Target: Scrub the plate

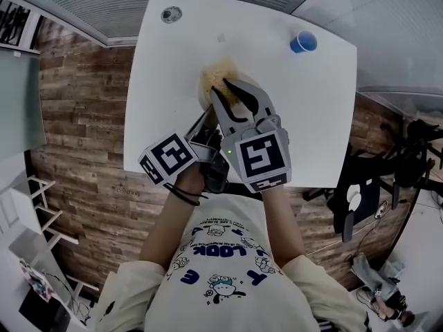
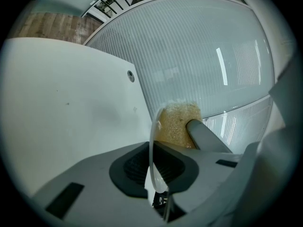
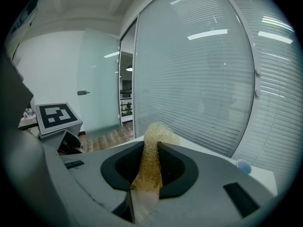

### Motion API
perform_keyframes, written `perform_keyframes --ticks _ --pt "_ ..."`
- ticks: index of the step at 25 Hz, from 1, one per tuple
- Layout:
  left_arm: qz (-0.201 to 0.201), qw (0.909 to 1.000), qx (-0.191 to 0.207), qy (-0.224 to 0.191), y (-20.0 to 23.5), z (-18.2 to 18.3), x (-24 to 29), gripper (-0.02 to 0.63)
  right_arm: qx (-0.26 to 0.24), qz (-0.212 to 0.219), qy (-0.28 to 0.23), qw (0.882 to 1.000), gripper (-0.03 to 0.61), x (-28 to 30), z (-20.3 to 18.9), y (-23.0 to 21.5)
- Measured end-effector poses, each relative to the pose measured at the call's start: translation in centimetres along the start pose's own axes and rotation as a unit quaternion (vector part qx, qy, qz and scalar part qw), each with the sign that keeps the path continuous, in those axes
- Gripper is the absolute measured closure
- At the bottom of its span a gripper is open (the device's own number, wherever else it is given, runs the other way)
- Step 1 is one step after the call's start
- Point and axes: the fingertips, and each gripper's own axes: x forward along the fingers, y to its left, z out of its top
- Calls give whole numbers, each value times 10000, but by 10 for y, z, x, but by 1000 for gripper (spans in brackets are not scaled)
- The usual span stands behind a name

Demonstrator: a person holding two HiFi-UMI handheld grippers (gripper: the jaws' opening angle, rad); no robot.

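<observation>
cream t-shirt (image 1: 232,286) with blue print, black wristband (image 1: 182,194)

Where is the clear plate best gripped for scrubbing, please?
Grip the plate by its thin near rim, coming edge-on from the person's side with one jaw on each face, as the left gripper does. That suits a flat, thin disc and leaves its faces free for the scrubber.

The plate (image 2: 151,126) is showing thin, clear and glossy at centre frame. The scrubber (image 3: 158,134) is looking rough, fibrous, tan. The table (image 1: 173,81) is appearing smooth matt white, the floor (image 1: 76,130) grainy wood. The left gripper (image 2: 152,167) and right gripper (image 3: 150,171) are showing matt grey plastic with black ribbed pads (image 3: 176,167).
</observation>
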Motion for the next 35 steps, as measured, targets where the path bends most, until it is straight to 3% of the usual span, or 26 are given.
perform_keyframes --ticks 7,16,35 --pt "-88 9997 -205 -120 0 5 1 577 273 81 -9 9996 494 -4 -2 -2" --pt "-122 9979 -490 -404 3 21 -1 577 222 115 46 9997 494 -10 -8 3" --pt "-157 9969 -418 -652 -1 39 -6 577 435 -333 3 9985 494 -42 -19 -33"
